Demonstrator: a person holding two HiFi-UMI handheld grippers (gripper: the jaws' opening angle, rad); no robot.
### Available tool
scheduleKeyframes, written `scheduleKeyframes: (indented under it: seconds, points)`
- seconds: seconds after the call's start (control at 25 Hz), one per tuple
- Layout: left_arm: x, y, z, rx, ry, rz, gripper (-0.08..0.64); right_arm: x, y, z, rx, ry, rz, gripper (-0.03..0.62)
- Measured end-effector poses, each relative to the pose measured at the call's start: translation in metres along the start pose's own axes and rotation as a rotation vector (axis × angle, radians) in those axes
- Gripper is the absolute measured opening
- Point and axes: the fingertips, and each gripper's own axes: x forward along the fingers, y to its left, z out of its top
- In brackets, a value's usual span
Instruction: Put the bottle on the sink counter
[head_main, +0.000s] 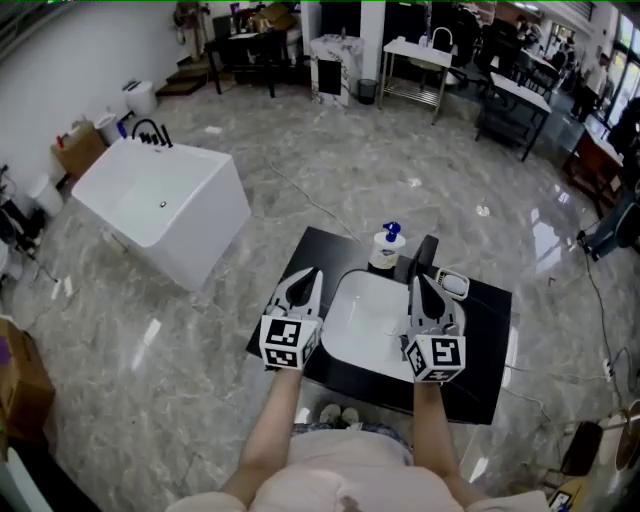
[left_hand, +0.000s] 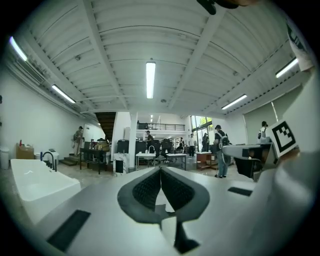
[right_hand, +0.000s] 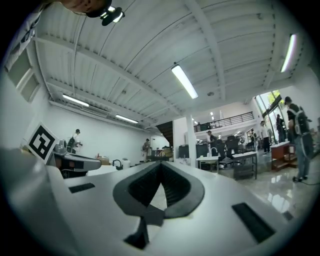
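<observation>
Left hand-held gripper (head_main: 314, 272) level, closed, right hand-held gripper (head_main: 416, 280) likewise

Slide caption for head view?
Left gripper and right gripper, shut, empty, above the sink counter; pump bottle stands behind the basin.

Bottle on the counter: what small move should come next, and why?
Probably draw both grippers back: the bottle stands upright on the counter beside the basin, and the left gripper and right gripper are shut, holding nothing.
</observation>
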Motion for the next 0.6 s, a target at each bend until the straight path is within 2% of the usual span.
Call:
scheduleKeyframes:
  seconds: [0.4, 0.6]
  points:
    - [0.046, -0.093, 0.014, -0.019, -0.010, -0.193, 0.028, -0.097, -0.112, 0.023, -0.028, -0.004, -0.280, 0.017]
    - [0.058, -0.115, 0.009, -0.016, 0.005, -0.243, 0.028, -0.119, -0.135, 0.019, -0.040, 0.006, -0.352, 0.017]
